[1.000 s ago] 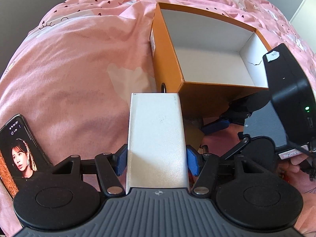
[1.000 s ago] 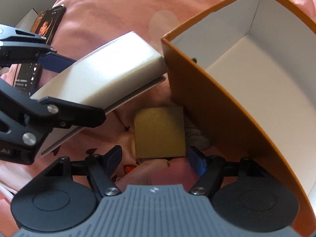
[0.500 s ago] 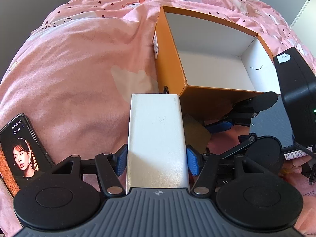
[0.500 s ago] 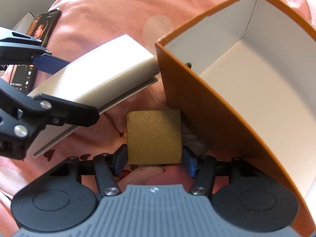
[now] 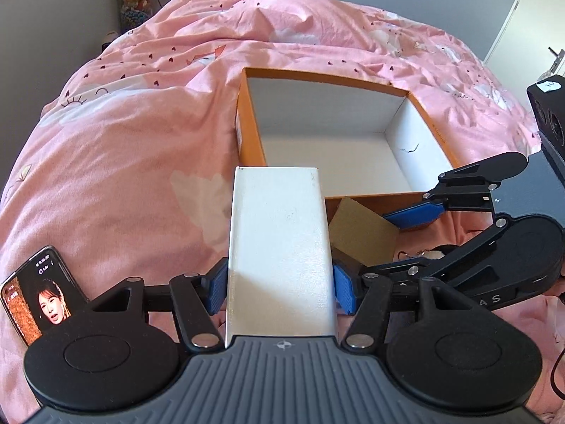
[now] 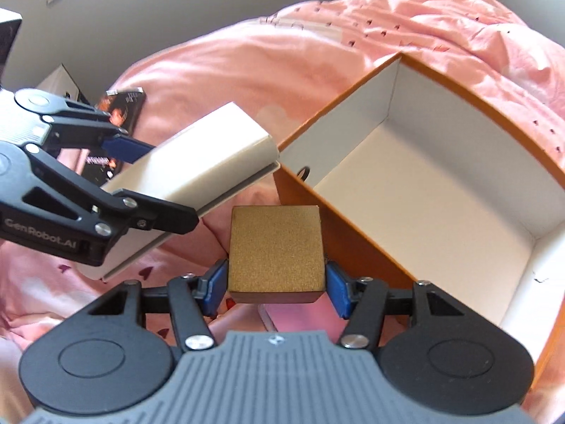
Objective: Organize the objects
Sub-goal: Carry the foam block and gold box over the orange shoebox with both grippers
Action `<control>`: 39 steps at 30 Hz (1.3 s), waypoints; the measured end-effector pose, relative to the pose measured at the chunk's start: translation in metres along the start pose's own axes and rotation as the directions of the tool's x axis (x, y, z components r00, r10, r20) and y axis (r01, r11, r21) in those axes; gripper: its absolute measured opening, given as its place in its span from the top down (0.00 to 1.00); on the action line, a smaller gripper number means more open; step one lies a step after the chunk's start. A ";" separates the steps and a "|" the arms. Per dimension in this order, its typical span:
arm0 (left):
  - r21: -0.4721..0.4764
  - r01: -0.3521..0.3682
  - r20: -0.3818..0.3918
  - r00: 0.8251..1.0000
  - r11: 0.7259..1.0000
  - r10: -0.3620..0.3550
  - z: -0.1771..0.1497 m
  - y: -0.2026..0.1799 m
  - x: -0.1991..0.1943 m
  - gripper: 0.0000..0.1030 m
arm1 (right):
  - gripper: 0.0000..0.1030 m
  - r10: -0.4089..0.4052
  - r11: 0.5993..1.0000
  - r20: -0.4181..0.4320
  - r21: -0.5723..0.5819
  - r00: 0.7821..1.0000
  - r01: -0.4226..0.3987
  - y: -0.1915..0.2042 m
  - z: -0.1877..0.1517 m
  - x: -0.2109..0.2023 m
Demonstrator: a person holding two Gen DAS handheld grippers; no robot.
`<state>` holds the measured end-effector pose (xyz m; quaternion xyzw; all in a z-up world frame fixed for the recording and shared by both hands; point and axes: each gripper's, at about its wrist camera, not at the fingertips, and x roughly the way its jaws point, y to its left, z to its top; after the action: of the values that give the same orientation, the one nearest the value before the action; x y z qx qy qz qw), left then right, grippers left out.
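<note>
Orange cardboard, white inside: the open box (image 5: 416, 148) lies on the pink duvet (image 5: 123, 148), ready to take what you carry. Your left gripper (image 5: 280, 284) is clamped across a long white case (image 5: 279, 247), held by its sides so it can slide in lengthways. Your right gripper (image 6: 275, 284) pinches a small gold box (image 6: 275, 247) just beside the near wall. That wall stands between both loads and the empty floor. A phone (image 5: 39, 300) lies well apart at your left.
</note>
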<state>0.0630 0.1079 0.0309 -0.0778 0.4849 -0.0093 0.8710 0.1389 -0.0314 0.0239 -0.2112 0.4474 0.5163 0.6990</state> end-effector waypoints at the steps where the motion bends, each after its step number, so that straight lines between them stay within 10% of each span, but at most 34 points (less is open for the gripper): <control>1: 0.004 0.014 0.007 1.000 1.000 -0.015 0.004 -0.001 -0.002 0.34 | 0.41 0.003 1.000 0.019 0.007 1.000 -0.003 -0.003 0.001 -0.009; 17: 0.021 0.115 0.054 0.992 0.993 -0.116 0.121 -0.029 0.045 0.34 | 0.41 -0.188 0.961 0.196 0.241 0.963 0.138 -0.082 0.013 -0.079; 25: 0.040 -0.029 -0.039 0.999 0.999 0.030 0.118 -0.054 0.133 0.34 | 0.41 -0.244 0.895 0.097 0.405 0.965 0.186 -0.147 0.004 -0.035; 39: 0.113 -0.211 -0.186 0.955 0.971 0.229 0.090 -0.062 0.194 0.33 | 0.41 -0.160 0.881 -0.010 0.450 0.987 0.148 -0.186 -0.003 0.029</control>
<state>0.2453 0.0399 -0.0771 0.0180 0.5739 0.0579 0.8167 0.3095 -0.0884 -0.0327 -0.0718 0.5267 0.3447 0.7737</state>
